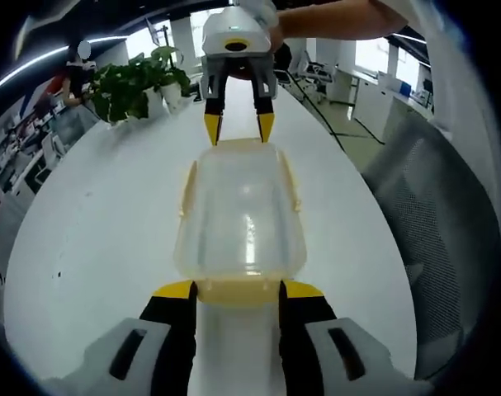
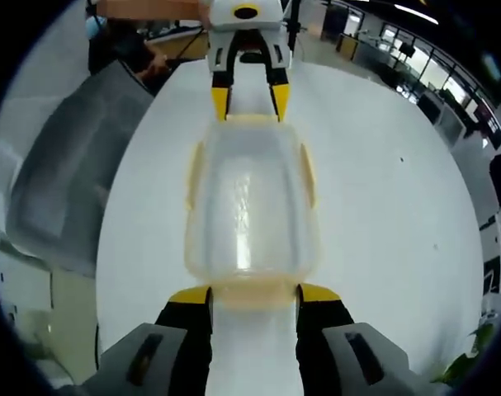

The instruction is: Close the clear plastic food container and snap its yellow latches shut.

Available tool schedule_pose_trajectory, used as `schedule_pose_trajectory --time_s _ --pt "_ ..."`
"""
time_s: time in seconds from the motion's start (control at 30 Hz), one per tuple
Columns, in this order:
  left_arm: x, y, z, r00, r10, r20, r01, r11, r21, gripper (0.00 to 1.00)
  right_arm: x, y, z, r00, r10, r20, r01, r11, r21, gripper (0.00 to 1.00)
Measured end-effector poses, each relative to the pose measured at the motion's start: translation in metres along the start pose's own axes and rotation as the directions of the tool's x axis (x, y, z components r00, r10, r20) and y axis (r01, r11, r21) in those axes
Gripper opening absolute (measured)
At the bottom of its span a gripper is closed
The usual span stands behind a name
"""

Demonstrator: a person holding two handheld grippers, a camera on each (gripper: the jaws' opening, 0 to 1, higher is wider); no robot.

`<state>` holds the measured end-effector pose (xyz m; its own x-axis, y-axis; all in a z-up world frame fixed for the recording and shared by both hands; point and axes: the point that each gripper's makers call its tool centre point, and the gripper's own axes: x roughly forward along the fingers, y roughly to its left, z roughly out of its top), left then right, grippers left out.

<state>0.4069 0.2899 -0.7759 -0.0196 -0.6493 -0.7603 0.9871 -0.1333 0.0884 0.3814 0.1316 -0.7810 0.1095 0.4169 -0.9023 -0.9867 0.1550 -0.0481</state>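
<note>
The clear plastic container point(image 1: 240, 210) lies on the white table point(image 1: 101, 239) with its lid on and pale yellow latches along its sides point(image 1: 186, 186). In the left gripper view, my left gripper point(image 1: 238, 290) is open, its yellow tips on either side of the container's near end latch. At the far end, my right gripper point(image 1: 238, 128) is open, tips pointing at the container's edge. The right gripper view shows the same container point(image 2: 250, 206) from the other end. There my right gripper point(image 2: 254, 294) straddles the near yellow latch, and my left gripper point(image 2: 250, 103) stands open at the far end.
Potted plants point(image 1: 139, 82) stand on the table's far left. A grey mesh chair point(image 1: 436, 223) sits beside the table's right edge, seen again in the right gripper view point(image 2: 60, 181). A person's arm point(image 1: 333, 16) holds the far gripper. Office desks lie beyond.
</note>
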Motion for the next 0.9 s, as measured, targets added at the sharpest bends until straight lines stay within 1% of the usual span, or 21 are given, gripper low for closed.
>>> schedule_pose_trajectory --time_s 0.3,0.47,0.5,0.57,0.67,0.73,0.8,0.83,0.9 --pt "0.0 0.0 0.0 1.0 0.006 0.003 -0.006 1.0 -0.005 0.38 0.002 -0.002 0.0 1.0 -0.014 0.021 0.014 1.0 -0.007 0.38" --pt "0.0 -0.001 0.001 1.0 0.0 0.007 0.0 1.0 -0.013 0.39 0.002 -0.003 -0.001 0.999 -0.027 0.019 0.027 1.0 -0.004 0.4" --pt "0.0 0.0 0.001 1.0 0.003 0.006 -0.003 1.0 -0.012 0.39 0.002 -0.002 -0.001 1.0 -0.022 0.022 0.021 1.0 0.017 0.41" --pt "-0.001 0.001 0.001 1.0 0.018 0.01 -0.018 1.0 -0.011 0.39 0.001 -0.004 -0.003 0.999 -0.036 0.019 0.036 0.999 0.017 0.43" --pt "-0.004 0.004 -0.004 0.999 0.04 -0.003 -0.04 0.999 -0.011 0.44 -0.004 -0.002 -0.002 0.999 -0.042 0.013 0.042 0.999 0.022 0.46" --pt "-0.009 0.003 -0.006 0.999 0.046 -0.008 -0.046 0.999 -0.021 0.44 -0.01 -0.001 -0.003 0.999 -0.05 0.005 0.05 0.999 0.02 0.44" --pt "-0.014 0.002 -0.004 0.998 0.056 0.005 -0.056 0.998 -0.031 0.44 -0.015 -0.002 -0.004 0.998 -0.065 0.002 0.065 0.997 0.039 0.44" --pt "-0.017 0.002 -0.002 0.998 0.067 0.012 -0.066 0.996 -0.055 0.44 -0.019 -0.003 -0.003 0.997 -0.082 0.011 0.081 0.995 0.063 0.44" --pt "-0.02 0.001 0.0 0.996 0.084 0.026 -0.081 0.991 -0.102 0.44 -0.025 -0.003 0.001 0.994 -0.105 0.039 0.099 0.985 0.141 0.41"
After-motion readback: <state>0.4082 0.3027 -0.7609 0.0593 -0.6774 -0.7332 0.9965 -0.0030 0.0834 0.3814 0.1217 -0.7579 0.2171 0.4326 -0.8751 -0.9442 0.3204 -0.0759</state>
